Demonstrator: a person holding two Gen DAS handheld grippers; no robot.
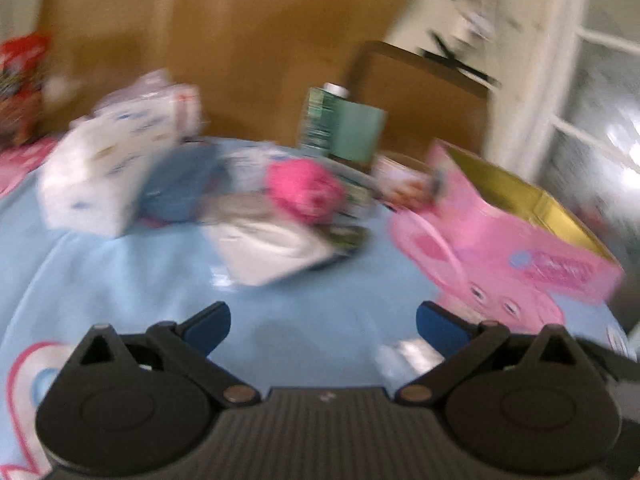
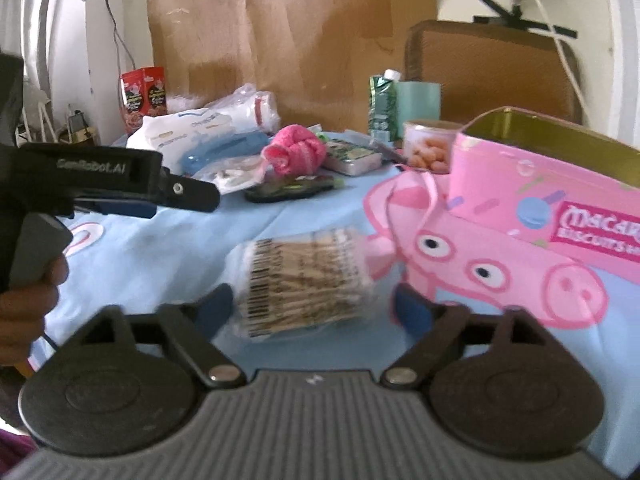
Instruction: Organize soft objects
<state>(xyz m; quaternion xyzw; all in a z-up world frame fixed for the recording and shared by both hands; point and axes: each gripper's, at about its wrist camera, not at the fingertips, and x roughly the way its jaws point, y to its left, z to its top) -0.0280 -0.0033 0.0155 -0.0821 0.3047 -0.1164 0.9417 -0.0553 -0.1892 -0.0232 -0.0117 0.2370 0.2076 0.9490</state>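
Note:
My left gripper (image 1: 323, 330) is open and empty above the light blue tablecloth (image 1: 120, 280); it also shows from the side in the right wrist view (image 2: 176, 196). My right gripper (image 2: 316, 306) is open, with a clear packet of tan sticks with a barcode (image 2: 304, 280) between its fingers; I cannot tell if they touch it. A pink rolled cloth (image 1: 306, 190) (image 2: 294, 152) lies in the pile at the back. An open pink tin box (image 1: 516, 224) (image 2: 552, 184) stands at the right.
White plastic packs (image 1: 100, 172) (image 2: 192, 132), a blue item (image 2: 224, 150), a white pouch (image 1: 272, 248), a green carton (image 1: 320, 124) (image 2: 384, 108), a snack cup (image 2: 428, 148) and a red box (image 2: 144, 94) crowd the back. Brown cardboard (image 2: 300, 40) stands behind.

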